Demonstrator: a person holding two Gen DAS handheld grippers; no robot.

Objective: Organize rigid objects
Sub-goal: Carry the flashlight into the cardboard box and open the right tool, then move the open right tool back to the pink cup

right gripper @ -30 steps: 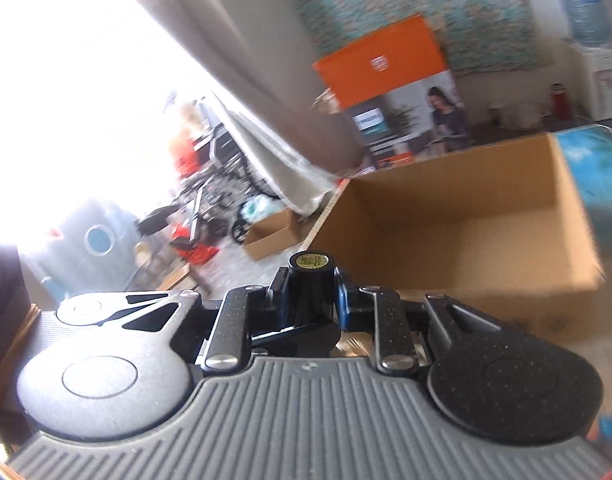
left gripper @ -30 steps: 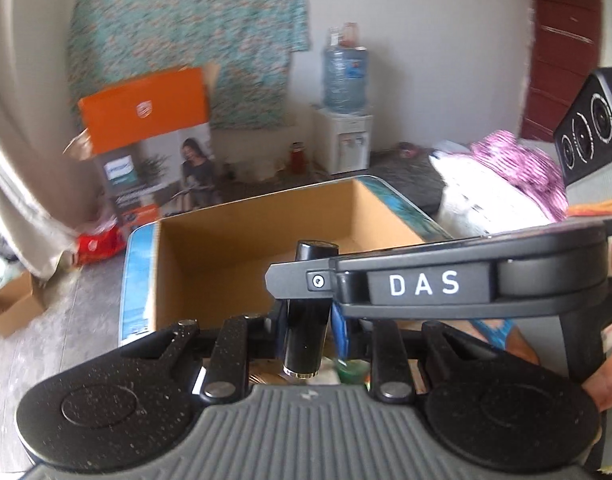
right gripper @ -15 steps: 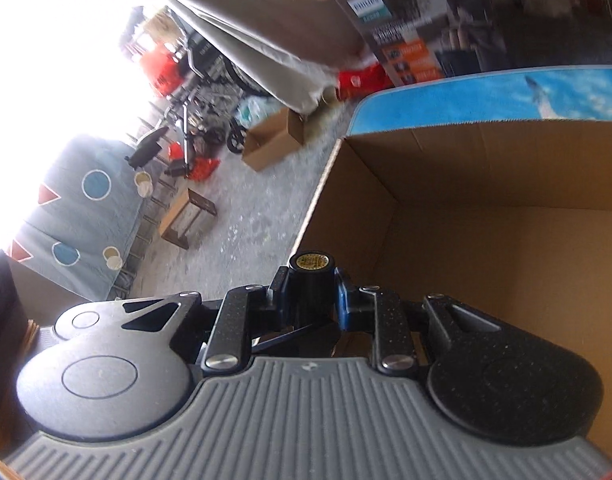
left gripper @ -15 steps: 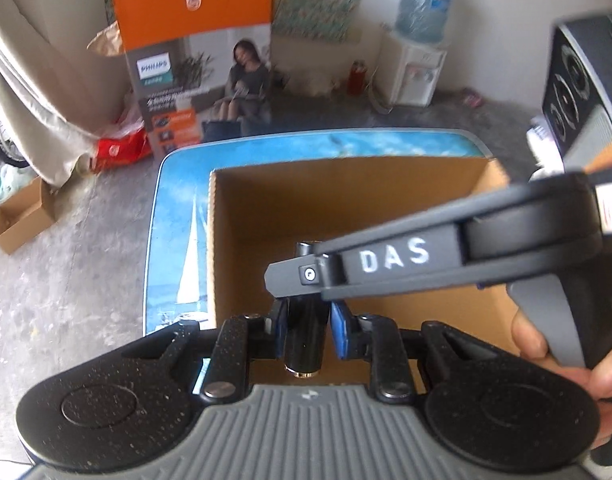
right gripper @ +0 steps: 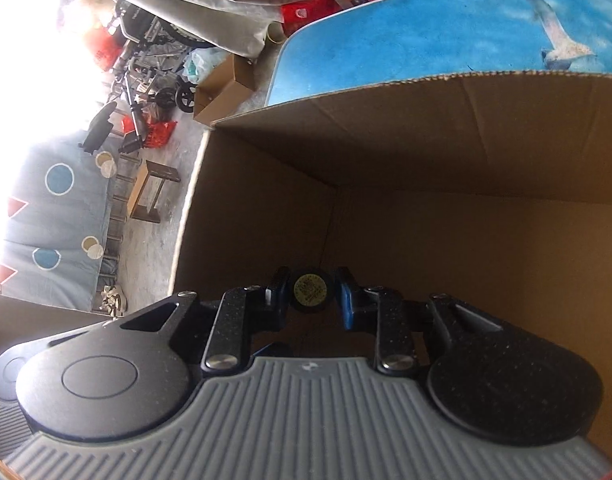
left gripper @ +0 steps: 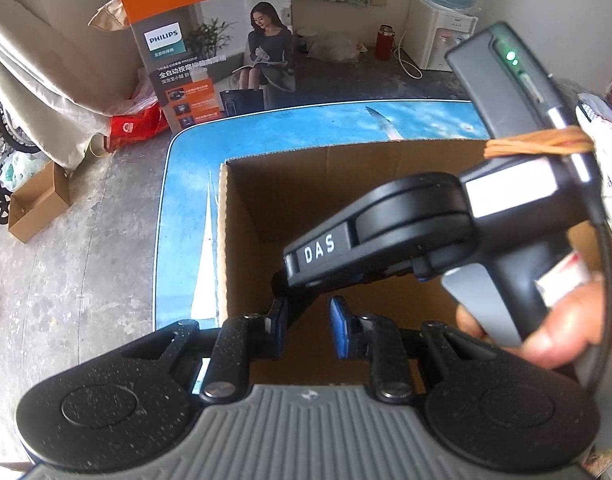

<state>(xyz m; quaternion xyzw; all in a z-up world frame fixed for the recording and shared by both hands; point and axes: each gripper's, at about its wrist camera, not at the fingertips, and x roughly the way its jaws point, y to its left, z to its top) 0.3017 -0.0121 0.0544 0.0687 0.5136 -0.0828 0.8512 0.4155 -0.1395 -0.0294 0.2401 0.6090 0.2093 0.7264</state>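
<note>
Both claws hang over my cardboard box (right gripper: 446,128); right claw (right gripper: 308,292), lower centre, is opening around 1 black cylinder (right gripper: 309,291); left claw (left gripper: 305,322) gapes empty; next, withdraw.

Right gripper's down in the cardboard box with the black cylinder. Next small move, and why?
Probably open the right gripper fully and let go. Its jaws are opening with the black cylinder between them, and it already points down inside the cardboard box, with the walls all around, so the cylinder should land inside.
</note>
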